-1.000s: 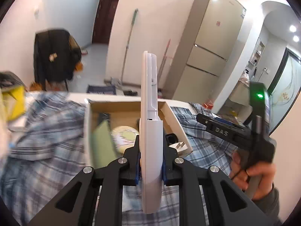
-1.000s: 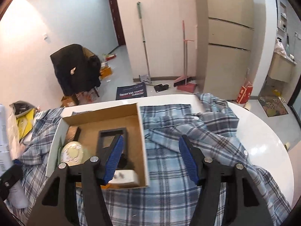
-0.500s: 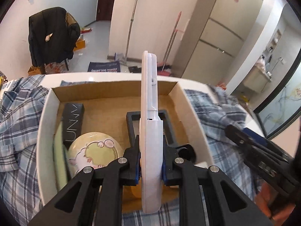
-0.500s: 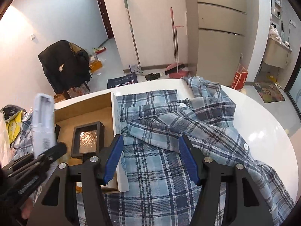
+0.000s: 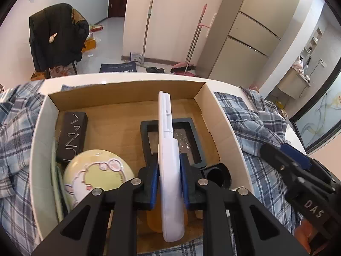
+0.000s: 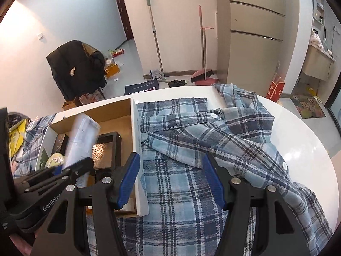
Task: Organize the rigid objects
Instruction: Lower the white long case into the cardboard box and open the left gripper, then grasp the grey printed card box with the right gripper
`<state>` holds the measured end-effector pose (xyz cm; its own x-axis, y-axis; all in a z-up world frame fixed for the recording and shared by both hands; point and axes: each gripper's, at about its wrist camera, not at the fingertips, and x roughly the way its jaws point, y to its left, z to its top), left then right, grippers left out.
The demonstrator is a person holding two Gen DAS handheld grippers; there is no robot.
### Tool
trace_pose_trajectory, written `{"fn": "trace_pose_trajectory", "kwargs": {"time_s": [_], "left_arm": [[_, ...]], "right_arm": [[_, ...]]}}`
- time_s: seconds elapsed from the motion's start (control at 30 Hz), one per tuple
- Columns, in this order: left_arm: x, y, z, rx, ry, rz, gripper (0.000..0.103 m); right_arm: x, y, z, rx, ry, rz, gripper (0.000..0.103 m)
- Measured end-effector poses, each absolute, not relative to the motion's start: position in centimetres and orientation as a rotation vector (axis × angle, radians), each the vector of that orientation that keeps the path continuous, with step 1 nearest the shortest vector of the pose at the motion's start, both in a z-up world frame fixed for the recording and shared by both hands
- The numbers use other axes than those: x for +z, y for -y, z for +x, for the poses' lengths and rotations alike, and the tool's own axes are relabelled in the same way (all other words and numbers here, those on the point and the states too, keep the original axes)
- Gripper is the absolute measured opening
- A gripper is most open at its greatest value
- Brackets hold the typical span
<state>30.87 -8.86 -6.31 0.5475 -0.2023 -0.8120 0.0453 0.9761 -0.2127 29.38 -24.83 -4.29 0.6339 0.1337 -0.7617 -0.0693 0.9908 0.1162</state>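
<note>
Behind the round white desk (image 6: 298,140), a lived-in room is seen: a tall beige fridge, a broom and mop leaned against the wall, and a dark coat draped over a chair. A blue plaid shirt (image 6: 213,140) is spread across most of the desk, and an open cardboard box (image 5: 221,115) is set on it.

The left gripper (image 5: 168,181) is closed on a flat white device (image 5: 168,149), held edge-up between the blue-padded fingers (image 5: 153,183). A second ago the device was carried high with the box small and far below; now the box fills the left wrist view and the device has been brought down over its middle, above a black framed tray (image 5: 187,140). Already lying in the box are a dark carton (image 5: 72,134), a pale round tin with a cartoon lid (image 5: 96,172) and a small black cup (image 5: 217,172) (its exact nature cannot be told).

The right gripper (image 6: 172,181) has been shifted away from the box and hovers over the shirt, fingers spread wide with nothing between them.

Judged from this, placement is close: the device must be lowered into free floor space and released without being wedged on the tray.
</note>
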Motion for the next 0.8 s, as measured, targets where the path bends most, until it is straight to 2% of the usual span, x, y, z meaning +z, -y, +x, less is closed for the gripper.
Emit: {"fn": "trace_pose_trajectory", "kwargs": {"time_s": [0.1,0.17,0.23,0.37,0.53,0.6,0.77,0.8], "left_arm": [[-5.2,8.3,30.2,-0.151,-0.968,-0.176,0.026],[-4.0,7.3,29.3,-0.143,-0.939,-0.179,0.039],[-2.7,6.4,28.3,-0.128,-0.891,-0.167,0.060],[0.1,5.0,25.2,-0.089,-0.785,-0.095,0.063],[4.2,2.9,19.8,-0.032,-0.608,-0.030,0.073],[5.8,1.7,17.5,-0.005,-0.507,-0.026,0.083],[8.7,-0.6,12.1,-0.026,-0.344,-0.030,0.086],[8.9,-0.8,11.6,-0.034,-0.342,-0.037,0.090]], "right_arm": [[-4.0,24.8,29.1,0.115,-0.869,0.080,0.060],[-3.7,24.9,28.9,0.116,-0.864,0.086,0.060],[-3.3,24.8,28.7,0.121,-0.857,0.093,0.060],[-1.9,24.1,27.7,0.145,-0.828,0.085,0.060],[1.5,22.8,25.0,0.197,-0.747,0.071,0.061],[2.9,22.3,23.7,0.220,-0.713,0.067,0.063],[5.9,21.2,20.0,0.260,-0.630,0.050,0.063],[6.4,20.9,19.2,0.261,-0.617,0.047,0.063]]}}
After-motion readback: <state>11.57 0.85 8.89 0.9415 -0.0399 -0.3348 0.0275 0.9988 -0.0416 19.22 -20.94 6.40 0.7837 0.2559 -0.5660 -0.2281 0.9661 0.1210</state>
